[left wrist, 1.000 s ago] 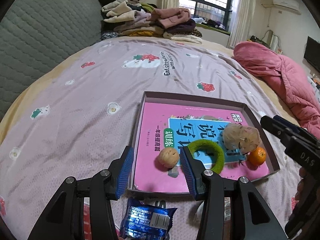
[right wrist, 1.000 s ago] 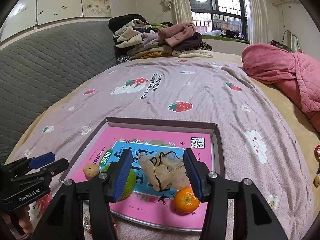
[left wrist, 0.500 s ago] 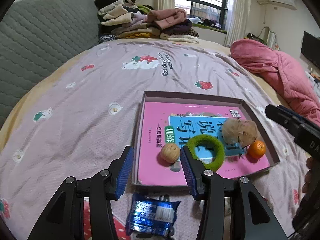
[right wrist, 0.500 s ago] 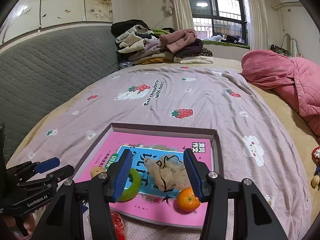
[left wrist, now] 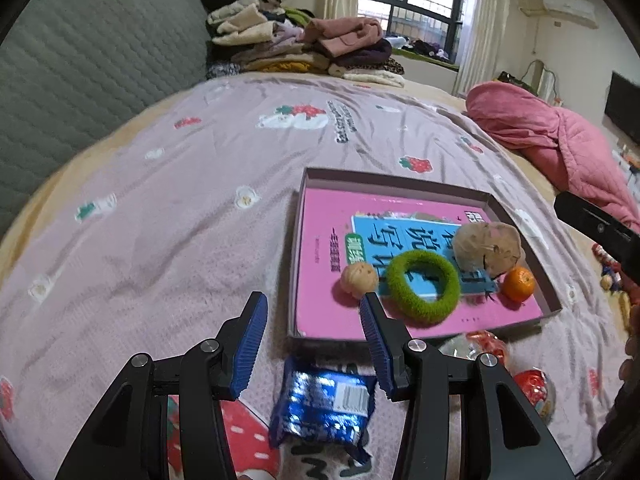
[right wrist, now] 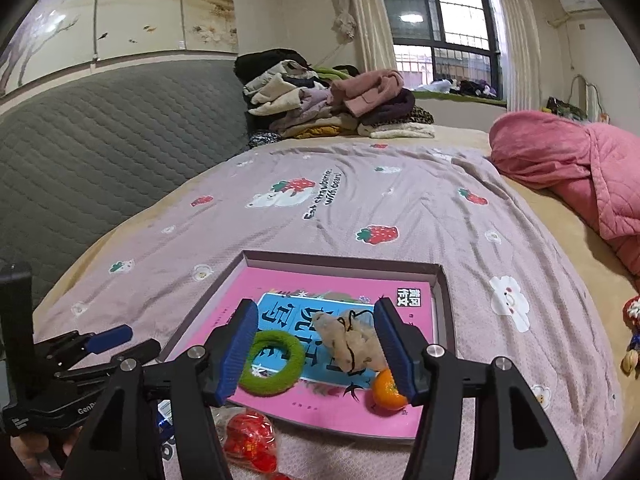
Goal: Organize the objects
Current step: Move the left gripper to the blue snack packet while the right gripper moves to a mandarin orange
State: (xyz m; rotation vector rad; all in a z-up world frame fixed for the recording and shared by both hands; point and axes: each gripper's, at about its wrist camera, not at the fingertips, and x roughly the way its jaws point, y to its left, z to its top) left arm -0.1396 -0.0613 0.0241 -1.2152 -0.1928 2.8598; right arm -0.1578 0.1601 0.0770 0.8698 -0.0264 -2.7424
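A shallow box (left wrist: 299,240) (right wrist: 344,259) on the bed holds a pink book, a walnut (left wrist: 359,279), a green fuzzy ring (left wrist: 424,286) (right wrist: 272,363), a beige pouch (left wrist: 488,247) (right wrist: 352,344) and a small orange (left wrist: 518,283) (right wrist: 387,393). A blue snack packet (left wrist: 323,411) lies in front of the box, just below my open, empty left gripper (left wrist: 312,344). My right gripper (right wrist: 314,350) is open and empty, above the box's near edge. A red wrapped snack (right wrist: 250,440) (left wrist: 486,342) lies by the box.
Folded clothes (right wrist: 332,100) are piled at the bed's far end. A pink quilt (right wrist: 572,176) lies at the right. A grey padded headboard (left wrist: 92,72) runs along the left. More small items (left wrist: 536,396) lie at the right near the bed edge.
Both grippers have pulled back and up from the box. The blue packet shows more fully under the left gripper, and the red snack has come into the right view.
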